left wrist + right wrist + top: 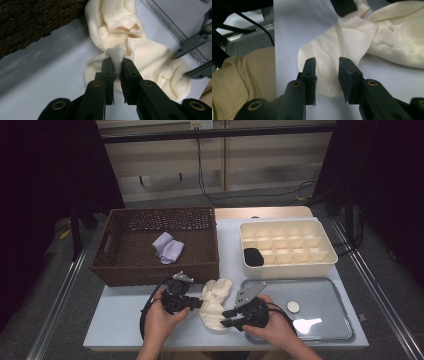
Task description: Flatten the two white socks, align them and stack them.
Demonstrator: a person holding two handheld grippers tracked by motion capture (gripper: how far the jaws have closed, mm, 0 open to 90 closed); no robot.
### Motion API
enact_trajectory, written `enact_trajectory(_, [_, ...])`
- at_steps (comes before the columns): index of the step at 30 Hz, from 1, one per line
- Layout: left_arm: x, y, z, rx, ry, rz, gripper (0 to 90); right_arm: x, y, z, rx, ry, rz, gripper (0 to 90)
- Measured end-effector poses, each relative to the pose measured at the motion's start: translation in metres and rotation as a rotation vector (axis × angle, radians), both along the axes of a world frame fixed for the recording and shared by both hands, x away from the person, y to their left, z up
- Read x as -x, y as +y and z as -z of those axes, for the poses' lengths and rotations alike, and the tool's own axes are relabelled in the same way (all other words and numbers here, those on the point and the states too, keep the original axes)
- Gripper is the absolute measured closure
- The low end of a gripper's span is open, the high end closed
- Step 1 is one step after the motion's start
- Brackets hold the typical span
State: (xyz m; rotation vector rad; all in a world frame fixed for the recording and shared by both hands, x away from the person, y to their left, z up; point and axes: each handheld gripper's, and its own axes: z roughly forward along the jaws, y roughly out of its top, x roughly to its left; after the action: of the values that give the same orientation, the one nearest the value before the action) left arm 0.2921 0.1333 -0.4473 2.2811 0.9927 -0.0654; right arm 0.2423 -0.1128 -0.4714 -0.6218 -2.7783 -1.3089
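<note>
Sensibly, the cream knitted sock [214, 303], lying crumpled on the pale table [120, 315] just near of the brown woven wicker basket [115, 265] and left of the clear flat lid [325, 320], wants folding with one end anchored. The left gripper [117, 61] pinches a raised fold of it, jaws nearly together; the right gripper [326, 65] hovers over its near end, jaws parted, gripping nothing.
</note>
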Motion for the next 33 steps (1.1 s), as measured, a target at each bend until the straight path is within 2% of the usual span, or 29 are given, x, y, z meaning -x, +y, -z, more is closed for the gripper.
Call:
enact_trajectory(3, [0.0,0.001,-0.001,0.003,0.003,0.0,81.5,0.0,0.003,0.005,0.046,-0.012,0.001,66.2])
enact_trajectory(4, [0.0,0.002,-0.001,0.003,-0.003,-0.002,81.5,0.0,0.003,0.008,0.044,-0.015,0.003,68.4])
enact_trajectory(7, [0.0,0.003,-0.002,0.008,-0.017,-0.008,81.1,-0.003,-0.001,0.008,0.033,0.038,-0.009,88.9])
enact_trajectory(8, [0.0,0.003,-0.002,0.012,-0.016,-0.012,81.1,-0.003,-0.001,0.008,0.033,0.041,-0.01,90.0])
enact_trajectory(10, [0.001,0.004,-0.002,0.013,-0.02,-0.02,81.1,-0.002,-0.001,0.006,0.054,0.038,-0.016,90.0])
enact_trajectory(14, [0.0,0.008,-0.002,0.02,0.003,-0.019,81.9,-0.003,-0.005,0.005,0.061,0.011,-0.03,90.0])
enact_trajectory(16, [0.001,0.009,-0.002,0.03,0.013,-0.026,82.2,-0.006,-0.008,0.004,0.068,-0.007,-0.016,90.0])
enact_trajectory(23, [0.002,0.016,-0.002,0.055,0.023,-0.051,81.5,-0.015,-0.021,0.002,0.0,-0.015,0.055,88.2])
enact_trajectory(25, [0.002,0.015,-0.001,0.055,0.028,-0.053,81.3,-0.014,-0.022,-0.001,-0.006,-0.03,0.07,81.4])
enact_trajectory(26, [0.003,0.014,0.0,0.057,0.031,-0.058,81.1,-0.014,-0.022,-0.002,-0.016,-0.04,0.082,81.6])
enact_trajectory(29, [0.003,0.013,0.0,0.053,0.036,-0.065,80.5,-0.012,-0.022,-0.008,-0.05,-0.049,0.082,80.5])
enact_trajectory(31, [0.003,0.012,-0.001,0.047,0.032,-0.063,79.9,-0.011,-0.018,-0.008,-0.08,-0.021,0.072,77.9])
enact_trajectory(33, [0.004,0.012,-0.001,0.053,0.03,-0.066,79.3,-0.008,-0.011,-0.006,-0.062,-0.031,0.056,75.3])
